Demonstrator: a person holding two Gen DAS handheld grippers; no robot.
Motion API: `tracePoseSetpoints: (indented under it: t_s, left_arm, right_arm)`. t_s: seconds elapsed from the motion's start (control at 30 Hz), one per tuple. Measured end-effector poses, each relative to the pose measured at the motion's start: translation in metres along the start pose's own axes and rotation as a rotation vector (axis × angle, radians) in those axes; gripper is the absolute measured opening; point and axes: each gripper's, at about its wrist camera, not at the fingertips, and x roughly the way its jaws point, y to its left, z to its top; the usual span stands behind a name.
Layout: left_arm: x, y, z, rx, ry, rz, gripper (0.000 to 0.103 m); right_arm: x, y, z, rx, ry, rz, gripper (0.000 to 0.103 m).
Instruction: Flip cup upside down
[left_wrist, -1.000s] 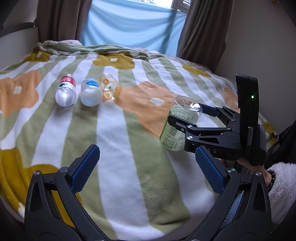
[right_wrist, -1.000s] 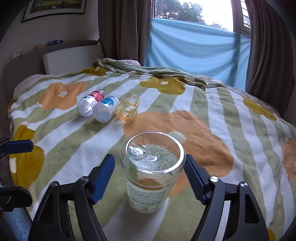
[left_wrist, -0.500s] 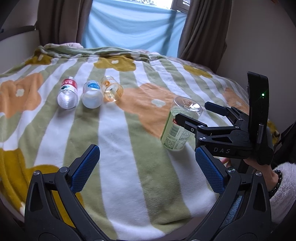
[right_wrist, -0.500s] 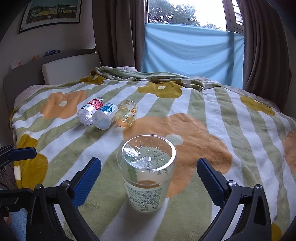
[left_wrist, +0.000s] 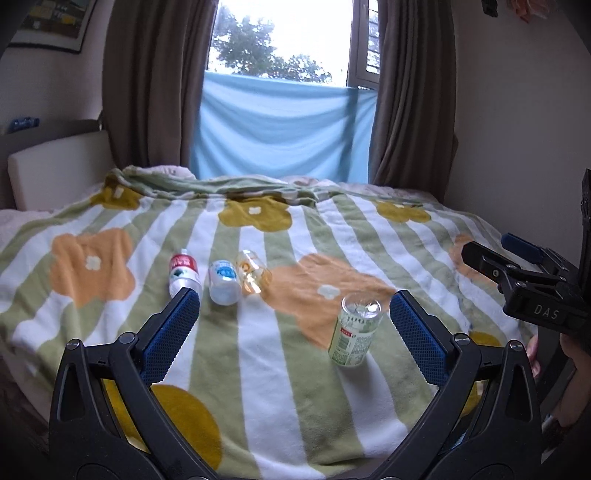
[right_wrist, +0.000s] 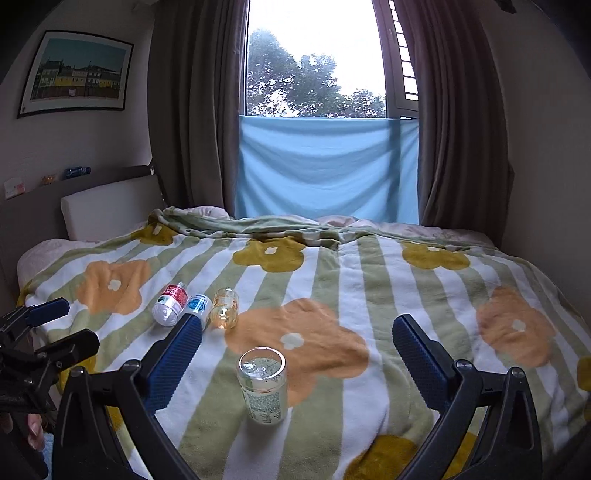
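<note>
1. Far on your left, three small things lie on their sides in a row on the flowery blanket (right_wrist: 332, 266): a bottle with a red label (right_wrist: 169, 302), a bottle with a blue label (right_wrist: 197, 305) and a little clear jar (right_wrist: 224, 313). They are well apart from the cup and no part of your job
2. Your left gripper (left_wrist: 295, 328) is spread wide and holds nothing. It hangs over the near edge of the bed
3. The glass cup (right_wrist: 263, 386) stands alone on the blanket, near the front, on a green stripe beside the big orange flower. Its flat bottom faces up and its mouth looks to be down on the blanket. In the left wrist view the cup (left_wrist: 355, 334) leans a little on the soft cover
4. Your right gripper (right_wrist: 297, 350) is spread wide too, with nothing in it. The cup sits low between its fingers but touches neither
5. So I think the flip is done. All that looks left is to take your hands away, gently, so the leaning cup does not tip
</note>
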Motion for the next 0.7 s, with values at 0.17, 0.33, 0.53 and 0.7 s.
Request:
tracePoseSetpoints:
  t_s: [0.17,0.33,0.53,0.7]
  left_arm:
    - [-0.032,-0.008,0.021,0.035,-0.103,0.041,0.103]
    - [-0.045,-0.019,0.018,0.061,-0.134,0.073,0.103]
    - [-0.049,-0.025,0.007,0.055,-0.135,0.06,0.103]
    - [-0.049,-0.027,0.007,0.058,-0.143,0.069,0.103]
  right_arm:
    - [-0.046,-0.004,0.01,0.012,-0.091,-0.077,0.103]
    - [-0.072,-0.007,0.005,0.029,-0.107,-0.117,0.103]
    - [-0.083,-0.011,-0.002,0.046,-0.128,-0.135,0.103]
    - [-0.086,-0.012,-0.001,0.036,-0.138,-0.157,0.103]
